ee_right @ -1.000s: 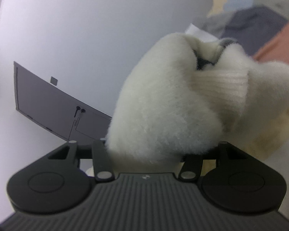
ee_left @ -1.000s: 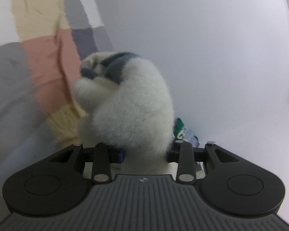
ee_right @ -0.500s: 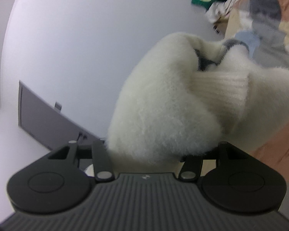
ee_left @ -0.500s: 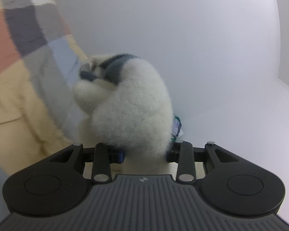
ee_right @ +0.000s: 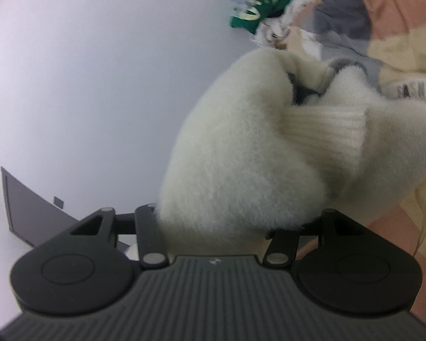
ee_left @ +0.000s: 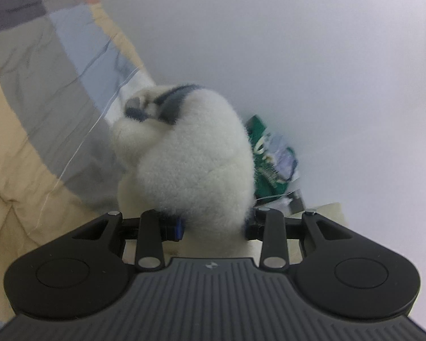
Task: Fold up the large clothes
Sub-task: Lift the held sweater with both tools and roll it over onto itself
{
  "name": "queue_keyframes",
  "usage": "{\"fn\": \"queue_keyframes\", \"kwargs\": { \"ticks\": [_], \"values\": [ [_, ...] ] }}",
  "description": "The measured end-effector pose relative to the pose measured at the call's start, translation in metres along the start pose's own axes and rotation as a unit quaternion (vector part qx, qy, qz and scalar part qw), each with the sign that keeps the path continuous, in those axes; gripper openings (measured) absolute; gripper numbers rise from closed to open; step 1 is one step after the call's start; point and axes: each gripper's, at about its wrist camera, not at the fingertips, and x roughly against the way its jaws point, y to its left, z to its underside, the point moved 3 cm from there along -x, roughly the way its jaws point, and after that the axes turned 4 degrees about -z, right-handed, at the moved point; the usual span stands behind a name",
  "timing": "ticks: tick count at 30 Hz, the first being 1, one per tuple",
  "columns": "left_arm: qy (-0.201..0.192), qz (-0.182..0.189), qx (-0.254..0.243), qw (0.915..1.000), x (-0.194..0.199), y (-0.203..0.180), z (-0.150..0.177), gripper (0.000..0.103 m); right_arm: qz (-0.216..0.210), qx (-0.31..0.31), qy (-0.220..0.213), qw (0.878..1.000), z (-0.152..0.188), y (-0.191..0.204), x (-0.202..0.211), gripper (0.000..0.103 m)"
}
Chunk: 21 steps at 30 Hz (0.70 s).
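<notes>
The fleece garment (ee_left: 193,159), cream-white and fluffy with a dark grey-blue band near its top, is bunched thickly between the jaws of the left tongs (ee_left: 213,224), which are part-way closed and clamped on it. The patchwork quilt (ee_left: 37,119) in beige, grey and pale blue lies left of and behind the garment, and a green printed bag (ee_left: 267,164) sits just right of it against the plain white wall (ee_left: 298,56).

In the right wrist view, the right tongs (ee_right: 235,227) grip another wad of the same fleece garment (ee_right: 235,164), jaws about half open around the bulk, a ribbed cream cuff (ee_right: 326,130) showing in the folds. Above the garment lies the green bag (ee_right: 258,2); the quilt (ee_right: 397,42) spreads to its right.
</notes>
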Motion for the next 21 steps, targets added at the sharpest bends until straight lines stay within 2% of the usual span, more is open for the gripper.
{"fn": "queue_keyframes", "kwargs": {
  "ticks": [9, 13, 17, 21],
  "values": [
    [0.044, -0.035, -0.041, 0.9976, -0.023, 0.063, 0.031, 0.040, 0.055, -0.052, 0.028, 0.997, 0.033, -0.075, -0.004, 0.056],
    [0.040, -0.026, -0.043, 0.9979, -0.020, 0.078, 0.043, 0.040, 0.051, -0.060, 0.031, 0.996, 0.044, -0.088, 0.002, 0.056],
    [0.048, -0.032, -0.045, 0.9973, -0.010, 0.089, 0.055, 0.041, 0.054, -0.071, 0.041, 0.995, 0.059, -0.102, 0.008, 0.059],
    [0.058, -0.039, -0.043, 0.9966, -0.005, 0.100, 0.065, 0.048, 0.059, -0.065, 0.056, 0.995, 0.069, -0.114, 0.011, 0.059]
  ]
}}
